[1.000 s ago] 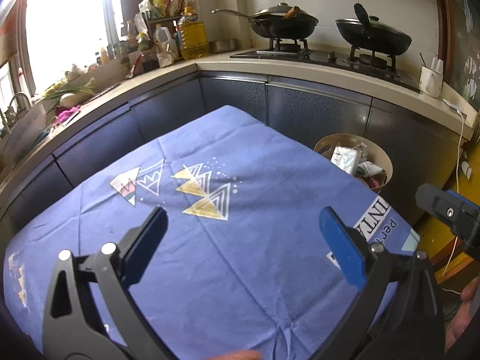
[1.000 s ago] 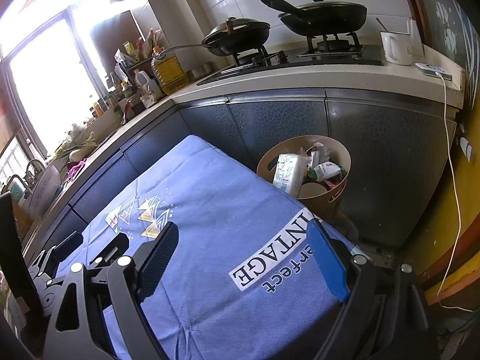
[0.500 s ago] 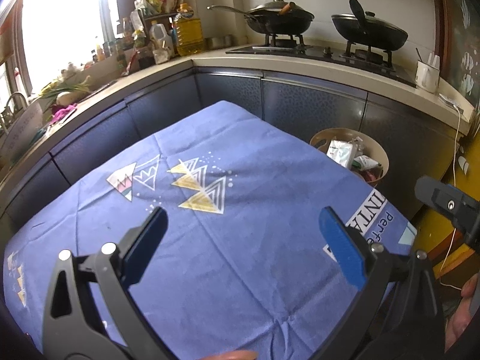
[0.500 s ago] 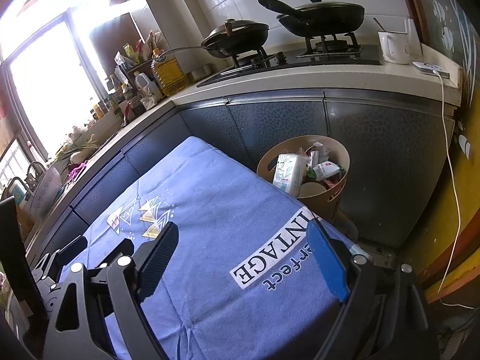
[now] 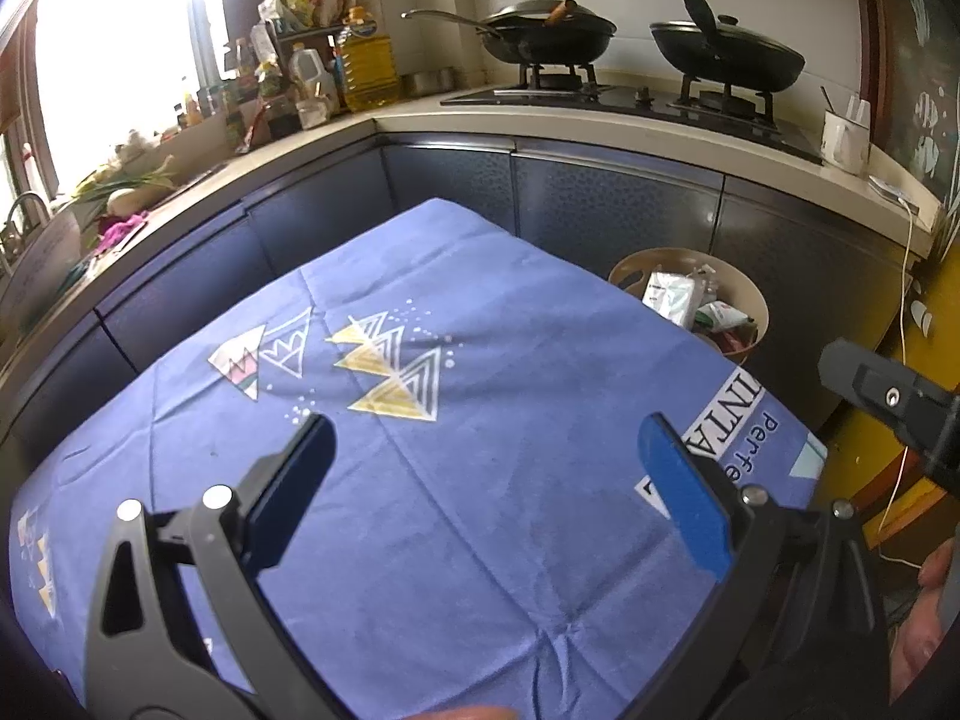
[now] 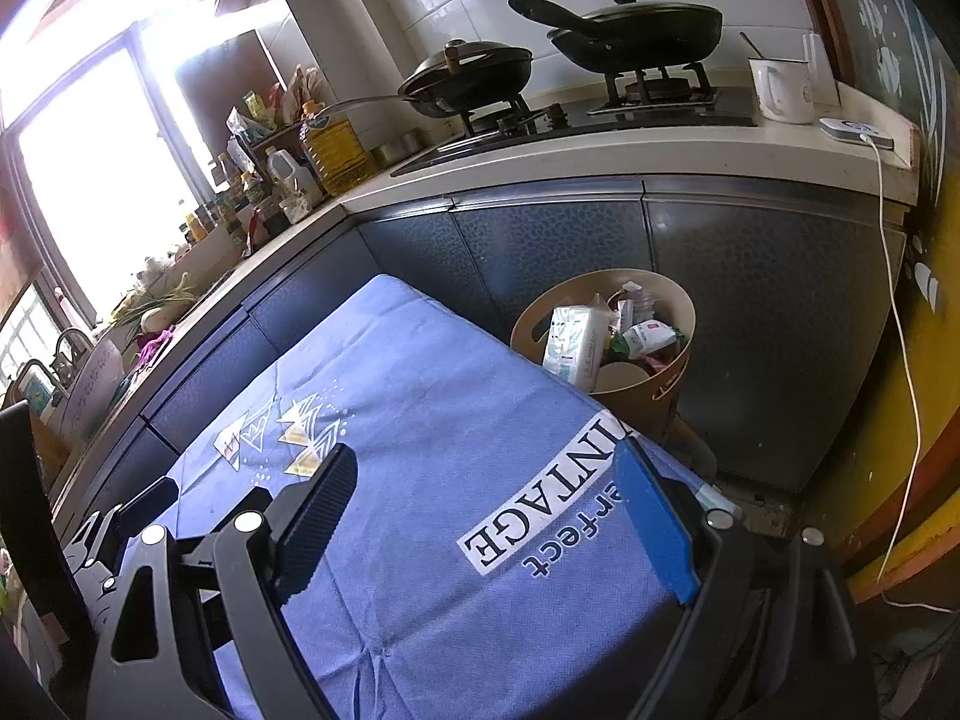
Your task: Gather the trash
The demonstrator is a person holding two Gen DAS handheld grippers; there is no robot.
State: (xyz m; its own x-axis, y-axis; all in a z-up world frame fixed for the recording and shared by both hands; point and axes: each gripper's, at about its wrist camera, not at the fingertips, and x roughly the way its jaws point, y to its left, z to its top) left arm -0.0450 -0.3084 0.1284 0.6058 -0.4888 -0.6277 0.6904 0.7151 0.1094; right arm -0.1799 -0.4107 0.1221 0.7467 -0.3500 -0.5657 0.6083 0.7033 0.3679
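A round tan trash bin (image 5: 753, 294) stands on the floor past the far right edge of a table with a blue cloth (image 5: 456, 468). It holds wrappers and packets, among them a white pack (image 6: 570, 342); the bin also shows in the right wrist view (image 6: 672, 312). My left gripper (image 5: 483, 453) is open and empty above the cloth. My right gripper (image 6: 483, 483) is open and empty above the cloth's right end, short of the bin. I see no loose trash on the cloth.
Dark cabinets under a pale counter (image 5: 600, 132) wrap around the table at back and left. Two black pans (image 5: 726, 54) sit on the hob. A white mug (image 6: 780, 90), an oil bottle (image 5: 366, 66) and a hanging white cable (image 6: 906, 360) are near.
The left wrist view has drawn back and risen slightly, so the cloth pattern and the bin sit a little lower and farther. The right gripper has barely moved. Both stay open.
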